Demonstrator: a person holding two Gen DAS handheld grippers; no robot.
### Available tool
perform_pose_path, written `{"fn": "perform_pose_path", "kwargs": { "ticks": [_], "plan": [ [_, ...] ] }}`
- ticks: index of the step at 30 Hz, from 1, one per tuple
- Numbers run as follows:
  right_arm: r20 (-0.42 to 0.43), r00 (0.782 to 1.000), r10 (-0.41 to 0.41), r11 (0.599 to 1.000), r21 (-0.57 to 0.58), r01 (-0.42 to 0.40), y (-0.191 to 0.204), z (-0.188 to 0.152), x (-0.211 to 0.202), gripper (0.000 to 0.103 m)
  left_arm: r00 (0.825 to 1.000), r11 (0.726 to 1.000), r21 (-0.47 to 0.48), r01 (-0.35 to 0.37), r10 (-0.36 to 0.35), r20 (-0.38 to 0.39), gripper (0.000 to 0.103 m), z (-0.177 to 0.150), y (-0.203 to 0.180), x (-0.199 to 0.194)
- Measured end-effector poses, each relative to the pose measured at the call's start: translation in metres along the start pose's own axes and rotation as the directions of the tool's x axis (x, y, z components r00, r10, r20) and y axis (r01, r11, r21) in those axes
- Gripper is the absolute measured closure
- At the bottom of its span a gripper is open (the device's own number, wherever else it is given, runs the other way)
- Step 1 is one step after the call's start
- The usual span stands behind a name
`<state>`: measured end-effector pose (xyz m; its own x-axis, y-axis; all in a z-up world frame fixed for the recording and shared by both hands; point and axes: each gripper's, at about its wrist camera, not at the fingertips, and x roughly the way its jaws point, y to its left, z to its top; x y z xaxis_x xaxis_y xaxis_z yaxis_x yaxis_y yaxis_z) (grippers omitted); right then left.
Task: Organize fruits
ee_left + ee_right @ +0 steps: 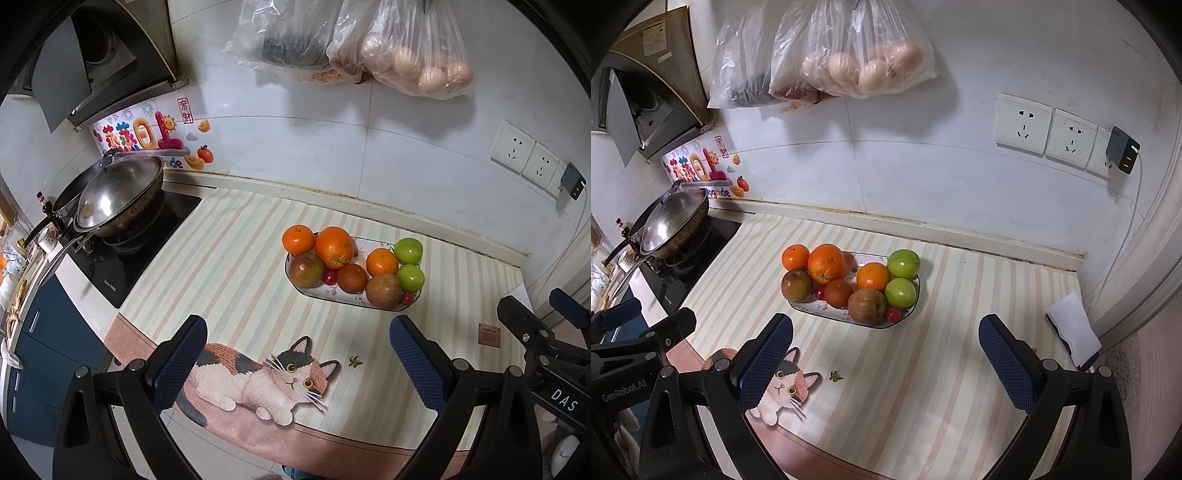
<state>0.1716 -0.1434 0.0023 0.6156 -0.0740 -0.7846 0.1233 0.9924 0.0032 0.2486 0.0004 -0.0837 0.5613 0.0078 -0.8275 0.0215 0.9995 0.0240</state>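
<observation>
- 2 hand-held grippers hover above a striped tabletop (923,369): the left hand-held gripper (297,363) and the right hand-held gripper (886,362), both spread wide and holding nothing.
- 1 oval plate (827,312) sits at 12 o'clock from both, near the back wall.
- 3 oranges (826,261) lie toward its 10 o'clock side and middle.
- 2 green apples (903,263) touch each other at its 3 o'clock end.
- 2 brownish-red apples (867,306) line its near rim, with a darker round fruit (837,293) between them and 2 small red fruits (893,314).
- 1 cat picture (258,376) decorates the mat at 6 o'clock from the plate.
- 1 lidded wok (118,199) stands on the stove at 9 o'clock.
</observation>
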Motion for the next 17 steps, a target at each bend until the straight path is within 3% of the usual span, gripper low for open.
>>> {"fn": "perform_pose_path", "kwargs": {
  "ticks": [17],
  "plan": [
    [-0.001, 1.0, 0.006, 1.0, 0.002, -0.006, 0.0047, 0.0014, -0.0005, 0.0, 1.0, 1.0, 0.002, 0.002, -0.002, 0.012, 0.001, 0.0011, 0.0015, -0.0033]
  ]
}}
